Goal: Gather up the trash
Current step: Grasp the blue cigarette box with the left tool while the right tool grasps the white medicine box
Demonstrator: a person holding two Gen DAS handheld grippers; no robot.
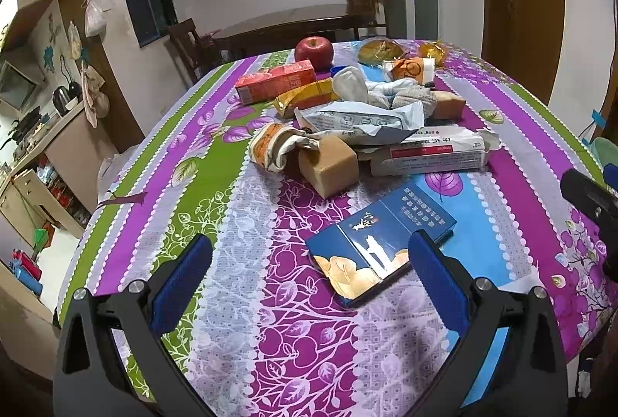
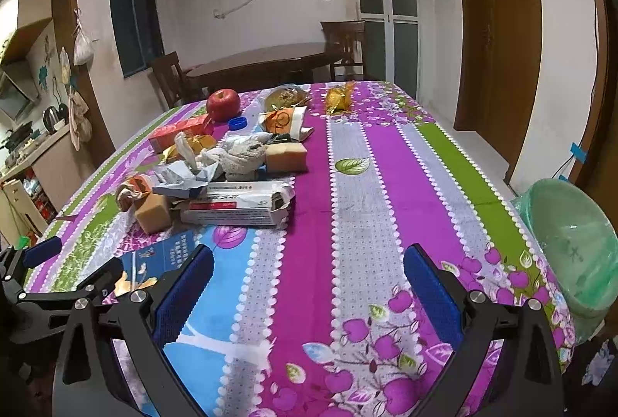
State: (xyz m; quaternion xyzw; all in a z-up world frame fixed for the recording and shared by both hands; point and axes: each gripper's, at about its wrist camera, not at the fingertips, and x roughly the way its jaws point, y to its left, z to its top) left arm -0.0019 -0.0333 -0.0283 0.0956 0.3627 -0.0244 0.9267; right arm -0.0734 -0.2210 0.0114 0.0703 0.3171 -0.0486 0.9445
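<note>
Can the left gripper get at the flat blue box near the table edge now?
Probably yes: the left gripper is open, the blue box lies flat just ahead beside its right finger, and nothing covers it.

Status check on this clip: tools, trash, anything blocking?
Left tool open, empty, flattened blue box just ahead. Right tool open, empty. Trash pile untouched; green-lined bin at table edge. Nothing blocking.
</note>
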